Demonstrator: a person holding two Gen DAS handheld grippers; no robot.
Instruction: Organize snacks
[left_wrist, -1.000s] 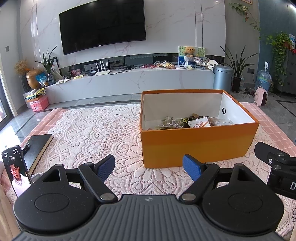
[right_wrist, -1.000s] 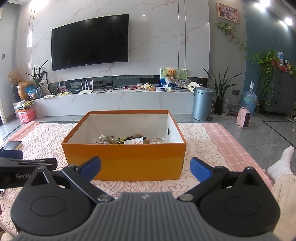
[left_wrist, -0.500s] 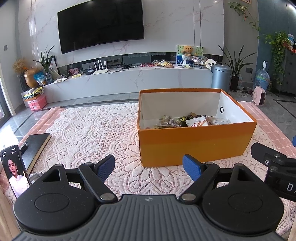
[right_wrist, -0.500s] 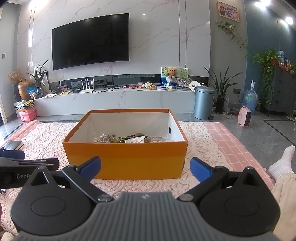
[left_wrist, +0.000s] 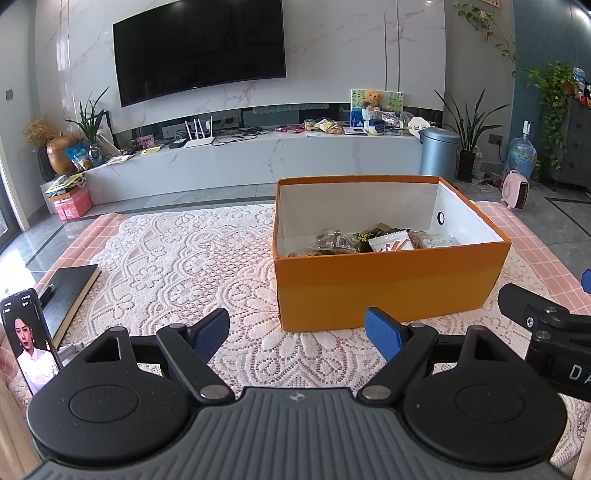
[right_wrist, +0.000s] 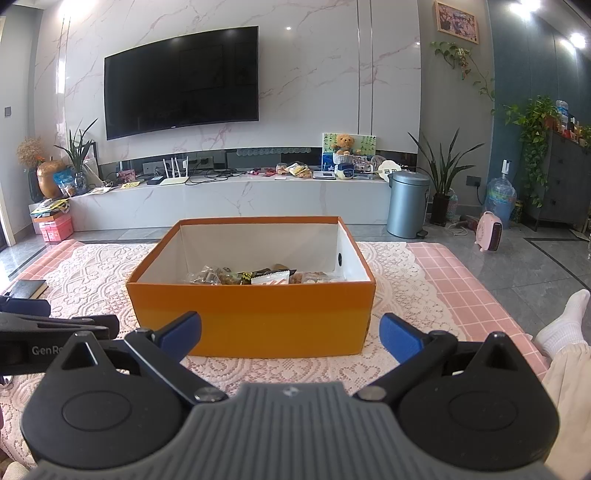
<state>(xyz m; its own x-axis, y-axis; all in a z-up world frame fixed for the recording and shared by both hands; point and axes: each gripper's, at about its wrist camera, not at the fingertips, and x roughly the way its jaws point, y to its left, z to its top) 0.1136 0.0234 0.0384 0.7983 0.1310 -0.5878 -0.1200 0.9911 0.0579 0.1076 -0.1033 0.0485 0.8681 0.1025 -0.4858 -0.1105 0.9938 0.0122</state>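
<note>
An orange box (left_wrist: 388, 288) with a white inside stands on a lace cloth and holds several snack packets (left_wrist: 373, 240). It also shows in the right wrist view (right_wrist: 251, 317) with the snack packets (right_wrist: 258, 277) inside. My left gripper (left_wrist: 297, 330) is open and empty, a little in front of the box's left corner. My right gripper (right_wrist: 290, 330) is open and empty, in front of the box's near wall. The right gripper's body shows at the right edge of the left wrist view (left_wrist: 546, 328).
A phone (left_wrist: 29, 339) showing a video stands at the near left beside a black notebook (left_wrist: 68, 291). The lace cloth (left_wrist: 177, 266) lies on a pink checked mat. A person's socked foot (right_wrist: 565, 321) is at the right. A TV cabinet stands behind.
Both grippers have drifted slightly back and up from the box; the jaws stay open and nothing was taken hold of.
</note>
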